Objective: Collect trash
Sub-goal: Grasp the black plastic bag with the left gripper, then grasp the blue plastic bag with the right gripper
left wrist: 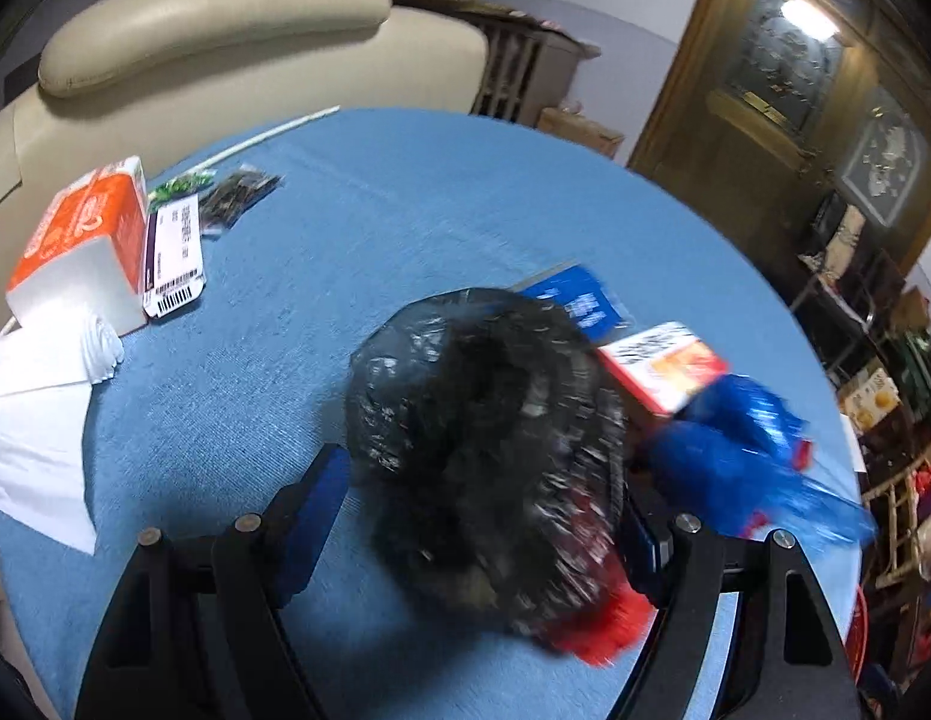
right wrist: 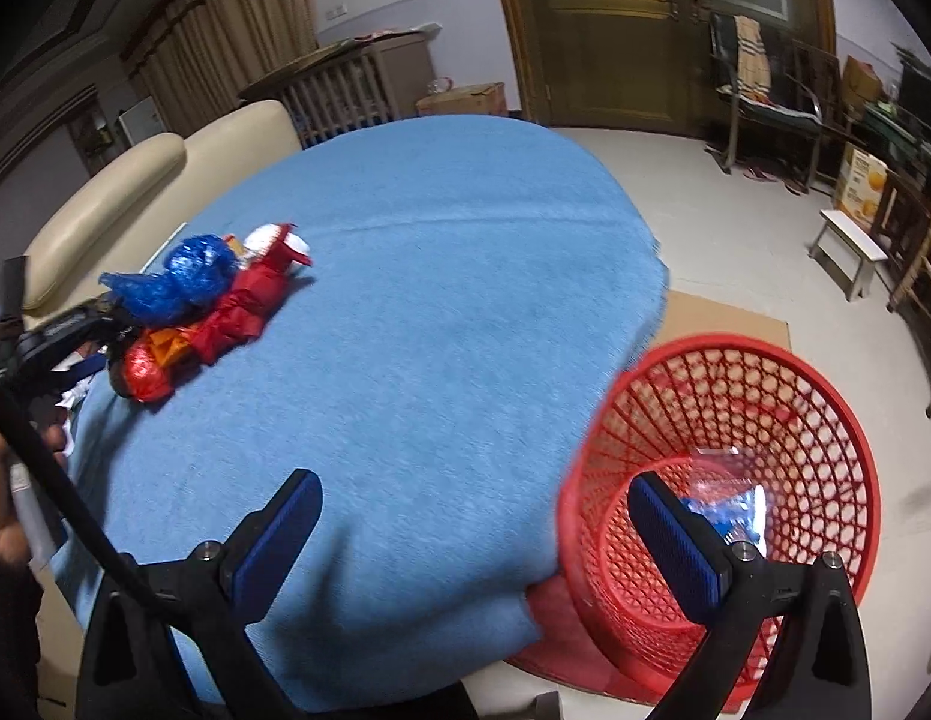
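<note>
In the left wrist view my left gripper [left wrist: 483,504] is wide open, its jaws on either side of a crumpled black plastic bag [left wrist: 483,420] on the blue tablecloth [left wrist: 369,228]; I cannot tell if the pads touch it. A crumpled blue wrapper [left wrist: 741,450], a red wrapper [left wrist: 603,630] and a red-and-white box [left wrist: 663,363] lie beside the bag. In the right wrist view my right gripper [right wrist: 477,540] is open and empty over the table's near edge, beside a red mesh basket [right wrist: 765,396] on the floor that holds a clear-blue wrapper [right wrist: 729,510]. The trash pile [right wrist: 195,306] lies at the left.
An orange-white tissue box [left wrist: 81,246], a barcoded card [left wrist: 174,255], dark sachets [left wrist: 237,195] and white paper [left wrist: 33,414] lie on the table's left. A beige sofa [left wrist: 237,60] stands behind the table. Chairs and a small stool [right wrist: 849,252] stand on the floor at right.
</note>
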Motion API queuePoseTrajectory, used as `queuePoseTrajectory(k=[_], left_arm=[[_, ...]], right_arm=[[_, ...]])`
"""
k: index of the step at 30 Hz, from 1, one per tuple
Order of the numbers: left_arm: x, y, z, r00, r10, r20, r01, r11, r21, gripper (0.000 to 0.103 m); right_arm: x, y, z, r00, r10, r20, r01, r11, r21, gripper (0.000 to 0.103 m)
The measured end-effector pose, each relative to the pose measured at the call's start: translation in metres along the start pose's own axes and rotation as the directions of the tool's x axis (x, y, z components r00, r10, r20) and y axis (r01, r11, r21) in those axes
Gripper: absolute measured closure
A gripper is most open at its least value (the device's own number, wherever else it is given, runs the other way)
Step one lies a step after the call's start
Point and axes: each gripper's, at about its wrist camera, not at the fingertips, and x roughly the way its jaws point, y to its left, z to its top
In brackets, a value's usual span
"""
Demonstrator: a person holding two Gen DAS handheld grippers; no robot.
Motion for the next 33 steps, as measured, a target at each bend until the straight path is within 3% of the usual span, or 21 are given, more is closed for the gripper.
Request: queuePoseTrajectory(k=[3,14,18,25,33], left_arm=[[0.009,0.008,0.000,0.999,-0.018,-0.033,0.018,1.000,-0.002,0.060],[-0.030,0.018,-0.024,0.999,-0.024,0.029,0.024,0.999,0.023,0.060],[-0.040,0.022,-0.032,0.999,-0.029,0.037,0.029,1.000,0.009,0.060],[-0.039,0.028,-0.033,0.999,-0.036,0.037,0.035,0.999,0.009,0.060],[-0.042,0.024,-0.034,0.999,-0.029,0.044,0.028,0.999,0.022,0.060]], right_arm=[[0.000,0.016,0.015,1.000,0.022,0.021,-0.021,0.999,-0.038,0.000],[0.030,0.124,0.079,0.976,0.208,0.064,-0.188,0.956,-0.226,0.000],[0.047,0.158,0.092,0.969,0.240,0.065,-0.215,0.939,-0.270,0.000],[0.079,0.194,0.104,0.967,0.253,0.026,-0.233,0.922,-0.308,0.000],[0.113,0.209,0.110,0.973,0.231,-0.006,-0.221,0.921,-0.320,0.000]])
